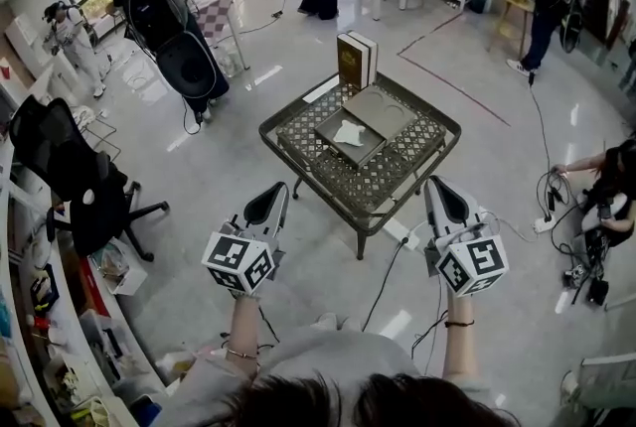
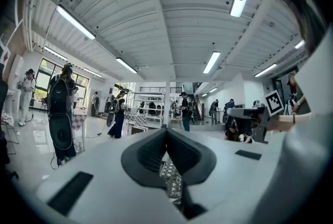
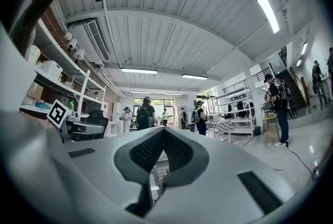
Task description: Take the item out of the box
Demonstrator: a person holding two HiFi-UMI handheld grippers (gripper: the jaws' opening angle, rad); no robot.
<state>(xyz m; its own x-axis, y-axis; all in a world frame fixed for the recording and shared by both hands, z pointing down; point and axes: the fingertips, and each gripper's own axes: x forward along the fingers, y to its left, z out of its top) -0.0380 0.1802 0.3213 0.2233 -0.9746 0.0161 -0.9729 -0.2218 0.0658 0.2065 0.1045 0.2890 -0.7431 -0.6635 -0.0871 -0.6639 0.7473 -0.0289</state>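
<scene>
- Step in hand, as I judge it: approach. Nothing is gripped yet and both tools are well short of the table [image 1: 298, 179].
- Box [image 1: 333, 145] lies open near the table's middle, with its lid [image 1: 383, 109] flat and touching its far-right side.
- Item [image 1: 348, 132] is a small white piece lying flat inside the box; what it is can't be told.
- Upright book-like case [image 1: 356, 60] stands at the far edge, just behind the lid. Best kept clear of.
- To do it well: bring one gripper in over the near rim and tip it down, part the jaws before reaching the item, pinch it by an edge and lift straight up. The other gripper could pin the box wall so the box doesn't slide on the lattice top.
- Left gripper [image 1: 270, 202] is clenched with nothing between the jaws. Its own view shows the tips meeting [image 2: 166, 132].
- Right gripper [image 1: 439, 195] is likewise clenched and empty [image 3: 163, 132].
- Pose: both forearms are stretched forward side by side, grippers level, noses aimed at the table — left toward its near-left corner, right toward its near-right edge.
</scene>
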